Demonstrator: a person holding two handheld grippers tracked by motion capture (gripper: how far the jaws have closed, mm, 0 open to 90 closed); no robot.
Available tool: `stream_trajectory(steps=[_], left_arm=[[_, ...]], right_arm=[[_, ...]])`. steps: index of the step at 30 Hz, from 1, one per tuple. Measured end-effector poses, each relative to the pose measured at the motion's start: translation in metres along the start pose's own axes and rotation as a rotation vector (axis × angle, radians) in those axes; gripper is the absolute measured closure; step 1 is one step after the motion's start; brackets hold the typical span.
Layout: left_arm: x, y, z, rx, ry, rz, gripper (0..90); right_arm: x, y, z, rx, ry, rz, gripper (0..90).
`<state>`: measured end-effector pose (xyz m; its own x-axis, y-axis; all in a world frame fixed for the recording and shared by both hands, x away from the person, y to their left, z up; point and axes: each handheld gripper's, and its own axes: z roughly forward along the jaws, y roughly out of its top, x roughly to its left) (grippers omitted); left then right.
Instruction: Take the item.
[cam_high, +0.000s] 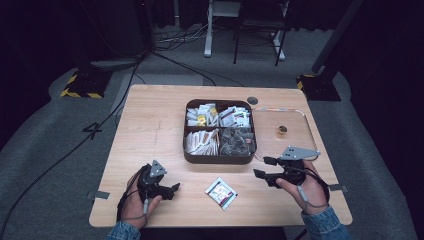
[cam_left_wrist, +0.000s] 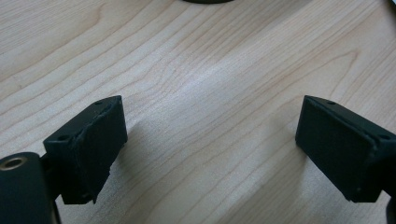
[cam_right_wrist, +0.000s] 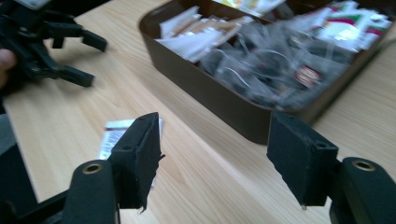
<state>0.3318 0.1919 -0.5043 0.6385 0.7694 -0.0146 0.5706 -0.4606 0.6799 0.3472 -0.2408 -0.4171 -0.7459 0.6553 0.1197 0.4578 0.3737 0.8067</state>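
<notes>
A dark brown tray with four compartments full of sachets sits mid-table. One white and red sachet lies flat on the wood in front of it, between the two hands. My left gripper rests at the front left, open, its jaws wide over bare wood. My right gripper hovers at the front right of the tray, open with nothing between its jaws. In the right gripper view the sachet lies just behind the left jaw, the tray wall runs beyond, and the left gripper is farther off.
The wooden table has bare room on its left half. A clear flat tray lies right of the brown one, with a small round brown object on it. Black stands and a chair stand on the floor beyond.
</notes>
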Motion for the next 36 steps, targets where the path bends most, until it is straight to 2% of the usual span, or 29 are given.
stream_trajectory(steps=[2, 4, 7, 10, 12, 13, 16, 21, 25, 30, 36], left_arm=[[0.000, 0.000, 0.000, -0.003, -0.001, -0.001, 9.3], [0.001, -0.001, -0.001, -0.001, 0.000, 0.005, 9.3], [0.002, -0.002, -0.001, -0.002, -0.008, -0.007, 9.3], [0.005, -0.002, -0.002, 0.000, -0.006, -0.001, 9.3], [0.005, -0.003, -0.002, -0.003, -0.001, -0.007, 9.3], [0.005, -0.003, -0.002, -0.003, -0.001, -0.007, 9.3], [0.005, -0.003, -0.002, -0.003, -0.001, -0.007, 9.3], [0.005, -0.003, -0.002, -0.003, -0.001, -0.007, 9.3], [0.005, -0.003, -0.002, -0.003, 0.000, -0.006, 9.3], [0.005, -0.003, -0.002, -0.003, -0.001, -0.006, 9.3], [0.005, -0.003, -0.002, -0.004, -0.001, -0.007, 9.3]], right_arm=[[-0.007, -0.008, -0.004, 0.009, -0.017, 0.009, 34.4], [-0.009, -0.010, -0.005, 0.014, -0.017, 0.006, 34.4], [-0.012, -0.016, -0.006, 0.022, -0.019, 0.006, 33.3], [-0.017, -0.022, -0.006, 0.040, -0.039, 0.005, 30.5], [-0.023, -0.031, -0.002, 0.113, -0.044, -0.001, 29.0], [-0.023, -0.031, -0.002, 0.113, -0.044, -0.001, 29.0], [-0.029, -0.043, 0.004, 0.162, -0.045, 0.008, 30.0], [-0.035, -0.052, 0.008, 0.181, -0.078, 0.019, 30.0], [-0.036, -0.063, 0.020, 0.184, -0.097, 0.027, 30.1], [-0.032, -0.066, 0.026, 0.175, -0.094, 0.005, 30.0], [-0.028, -0.070, 0.032, 0.183, -0.117, -0.031, 28.6]])
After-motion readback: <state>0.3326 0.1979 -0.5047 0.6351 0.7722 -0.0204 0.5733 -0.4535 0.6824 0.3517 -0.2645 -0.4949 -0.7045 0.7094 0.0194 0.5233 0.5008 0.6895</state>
